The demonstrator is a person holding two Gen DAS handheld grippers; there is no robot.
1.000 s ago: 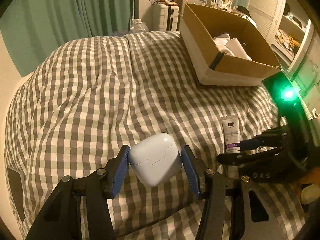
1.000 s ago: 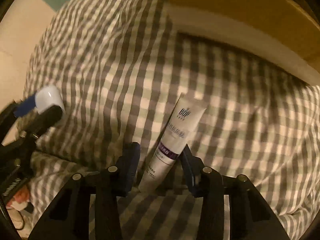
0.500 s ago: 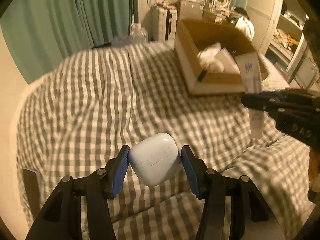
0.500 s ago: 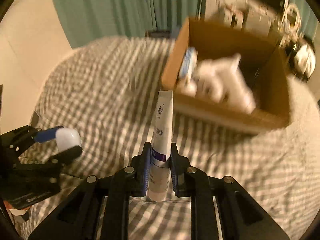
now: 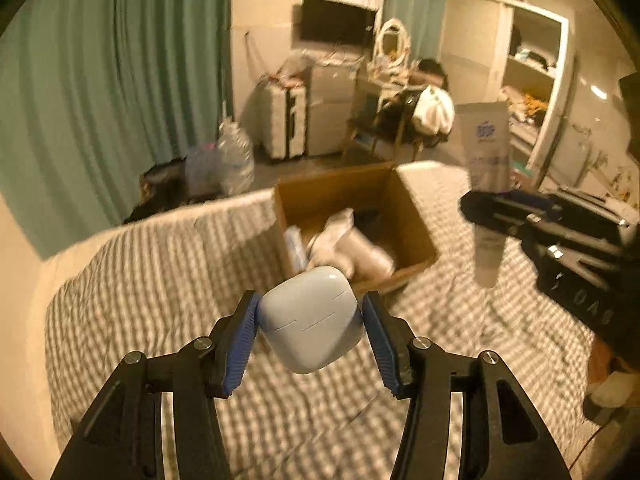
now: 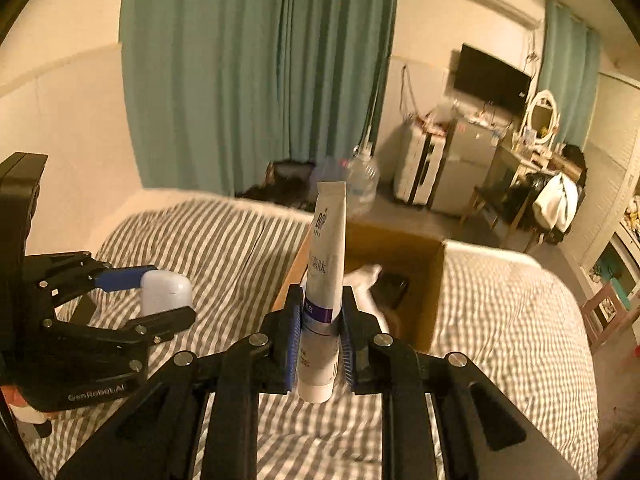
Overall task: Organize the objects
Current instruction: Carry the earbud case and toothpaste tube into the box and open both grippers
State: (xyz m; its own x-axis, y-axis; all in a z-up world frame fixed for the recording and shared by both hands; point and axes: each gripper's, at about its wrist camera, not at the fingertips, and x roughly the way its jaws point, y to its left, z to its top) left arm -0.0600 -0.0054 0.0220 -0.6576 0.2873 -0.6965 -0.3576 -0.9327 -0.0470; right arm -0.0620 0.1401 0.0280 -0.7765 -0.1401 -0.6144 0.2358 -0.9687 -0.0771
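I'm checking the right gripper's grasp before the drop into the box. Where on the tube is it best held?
Low on the body, near the cap, as the right gripper holds it: pads on the tube's two flat faces, from behind. It stands upright, cap down, clear of the cardboard box.

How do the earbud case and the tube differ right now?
The earbud case is short and rounded; the tube is long and slim. The case sits in the left hand-held gripper, the tube upright in the right hand-held gripper. Both are whitish, held above the bed.
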